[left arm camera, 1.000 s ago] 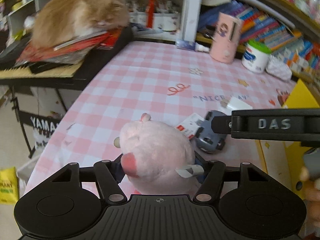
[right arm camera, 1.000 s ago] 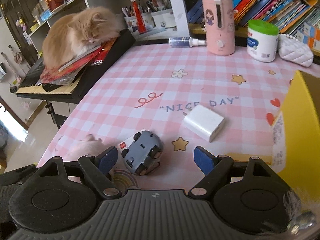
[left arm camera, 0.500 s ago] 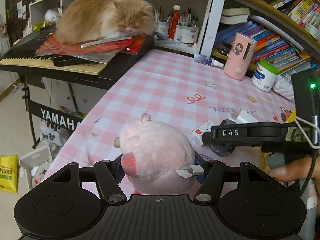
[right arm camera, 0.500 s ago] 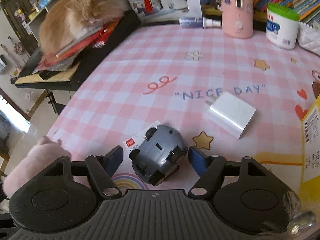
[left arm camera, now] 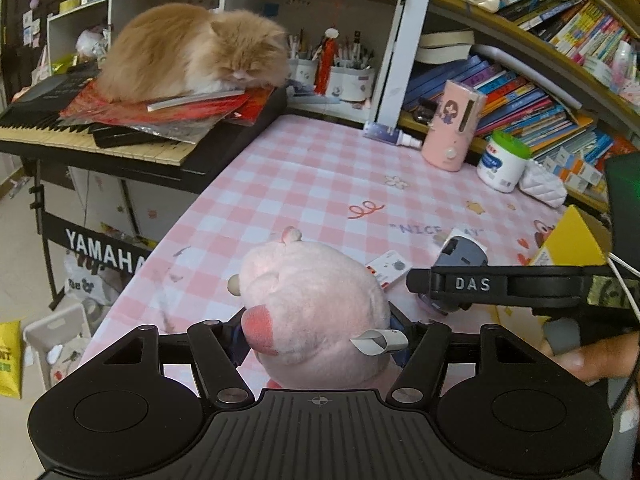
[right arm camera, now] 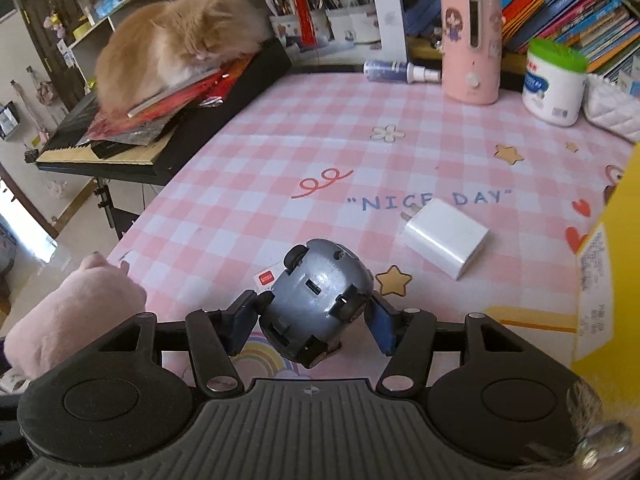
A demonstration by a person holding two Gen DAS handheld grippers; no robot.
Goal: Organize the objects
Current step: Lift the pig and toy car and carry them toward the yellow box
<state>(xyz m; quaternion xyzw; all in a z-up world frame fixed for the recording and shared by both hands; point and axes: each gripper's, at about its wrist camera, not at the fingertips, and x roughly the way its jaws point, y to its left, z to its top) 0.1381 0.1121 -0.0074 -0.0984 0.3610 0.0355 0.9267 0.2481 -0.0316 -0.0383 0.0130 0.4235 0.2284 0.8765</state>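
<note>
The left gripper has its fingers clamped on a round pink plush toy with a red cheek patch, held near the left edge of the pink-and-white checked counter. The right gripper has just been closing its fingers around a small rounded grey toy car lying wheels-up; the blue pads appear to touch its sides, though whether it has left the counter is hard to tell.

The car's curved, hard shell could squirt out of the pads if the hold sits off-centre, and it would roll toward the near edge. A small white card with a red mark lies partly under it and may be dragged along. The white rectangular charger block rests to the right, just short of the tall yellow cardboard box; a wide swing could knock either. The plush is soft and may sag or slip. Far left, a fluffy orange cat sleeps on a keyboard and could stir.
</note>
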